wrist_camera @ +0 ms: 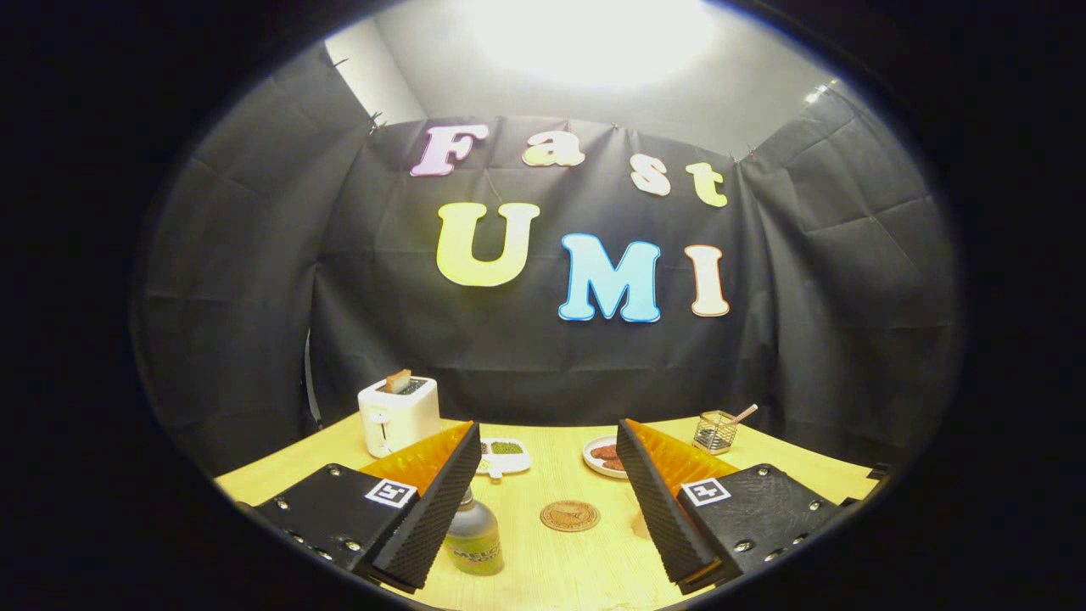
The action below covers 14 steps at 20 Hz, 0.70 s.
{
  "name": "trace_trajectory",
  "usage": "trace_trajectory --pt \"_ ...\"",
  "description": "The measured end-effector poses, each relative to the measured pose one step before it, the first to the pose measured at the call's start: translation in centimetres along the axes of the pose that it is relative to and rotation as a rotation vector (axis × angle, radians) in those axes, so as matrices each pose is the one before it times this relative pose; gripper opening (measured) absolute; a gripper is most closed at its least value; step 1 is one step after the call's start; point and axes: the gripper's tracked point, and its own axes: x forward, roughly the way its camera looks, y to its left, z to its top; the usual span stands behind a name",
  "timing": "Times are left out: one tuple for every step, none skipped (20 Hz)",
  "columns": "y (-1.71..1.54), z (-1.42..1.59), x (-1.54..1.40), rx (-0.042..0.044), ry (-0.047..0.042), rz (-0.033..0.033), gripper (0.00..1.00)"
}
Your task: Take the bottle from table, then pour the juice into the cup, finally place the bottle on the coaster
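Bottle (473,539) stands on the table (560,564) beside the coaster (569,515), ungrasped between the gripper (543,509) fingers spread wide, so all 3 steps seem left.

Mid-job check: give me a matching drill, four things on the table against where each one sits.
1 bottle
2 coaster
3 toaster
4 wire holder

A back of the table, beyond the right finger
B by the left finger's inner face
C back of the table, beyond the left finger
D on the table between the open fingers

Pairs: 1-B, 2-D, 3-C, 4-A
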Motion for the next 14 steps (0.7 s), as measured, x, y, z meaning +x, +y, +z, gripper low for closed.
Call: trace_trajectory --pt "0.460 -0.604 0.115 -0.00434 -0.00081 0.00011 0.98" --pt "0.454 -0.537 0.118 0.00070 -0.00375 0.00137 0.98" --pt "0.395 -0.579 0.114 0.00695 -0.00444 0.00061 0.98" --pt "0.509 -0.476 -0.020 0.01337 -0.00750 0.00525 0.98" --pt "0.785 -0.528 0.005 0.01289 -0.00619 0.01403 0.98" --pt "0.587 -0.496 0.119 0.01132 -0.00571 0.01117 0.98" --pt "0.122 -0.742 0.126 0.00530 0.00007 0.00251 0.98" --pt "0.195 -0.871 0.166 -0.00033 0.00492 0.00375 0.98" --pt "0.086 -0.788 0.281 0.00182 0.00845 -0.00162 0.98" --pt "0.178 -0.829 0.355 0.00426 0.00845 0.00405 0.98" --pt "0.382 -0.739 0.274 0.00119 0.01224 0.00664 0.98" --pt "0.507 -0.718 0.273 -0.00907 0.00981 0.01776 0.98" --pt "0.436 -0.222 0.282 0.00607 -0.00772 0.01317 0.98" --pt "0.211 -0.336 0.259 -0.00389 -0.00244 0.00674 0.98"
